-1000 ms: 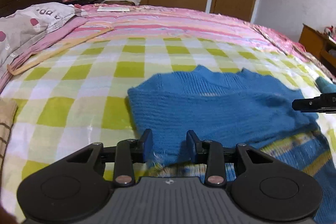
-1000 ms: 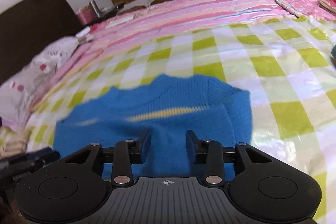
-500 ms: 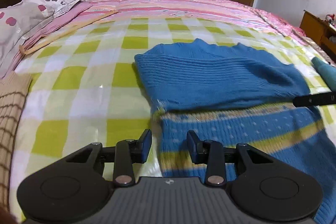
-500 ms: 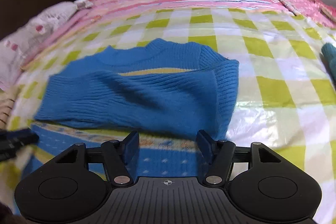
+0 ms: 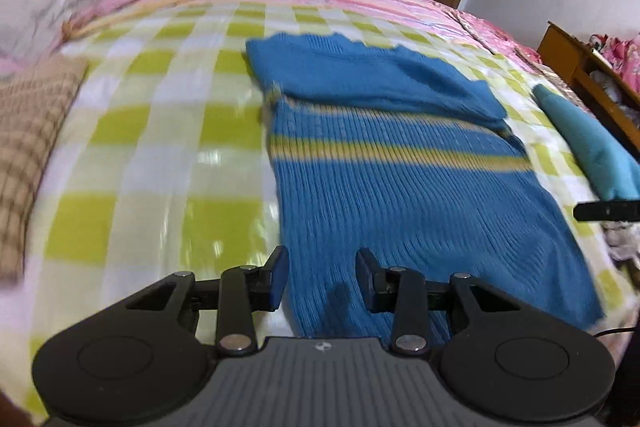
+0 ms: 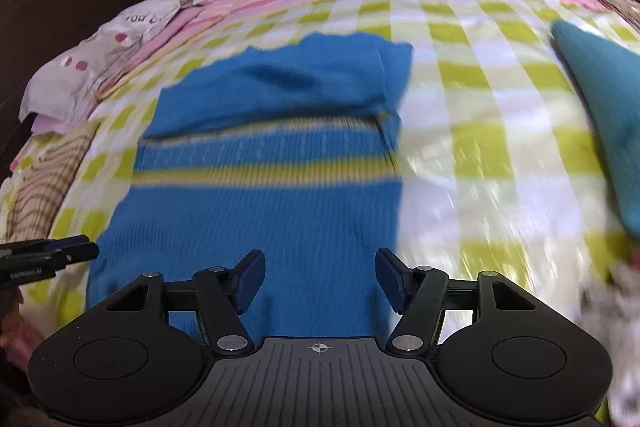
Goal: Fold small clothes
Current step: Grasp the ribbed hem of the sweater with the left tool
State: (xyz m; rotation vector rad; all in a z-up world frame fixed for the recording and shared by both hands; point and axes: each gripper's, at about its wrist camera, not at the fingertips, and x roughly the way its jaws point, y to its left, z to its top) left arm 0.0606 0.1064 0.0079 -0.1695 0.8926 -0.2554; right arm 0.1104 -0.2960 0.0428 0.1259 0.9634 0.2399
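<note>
Change since earlier frames: both tools pulled back from the folded sleeve band toward the near hem; right tool's jaws spread wider than a second ago, left tool's gap unchanged; more of the sweater body now in frame.
Left tool: jaws partly apart, nothing gripped; poised above the sweater's near left edge, lower centre of the left view.
Right tool: jaws apart, wider than the left's, empty; above the near right part of the hem, lower centre of the right view.
Sweater: blue ribbed knit with a yellow stripe, flat on the bed, centre of both views; sleeves already folded across the chest as a plain blue band in the upper middle.
Handling, as judged: soft, light, stretchy; likely to sag and drag on the glossy checked cover; ribbing gives the pads good bite, no fragility.
Where to grip, as judged: the two near hem corners, both layers pinched together, then lifted evenly toward the collar.
Surroundings: teal garment at right, well apart; brown plaid cloth at far left.
</note>
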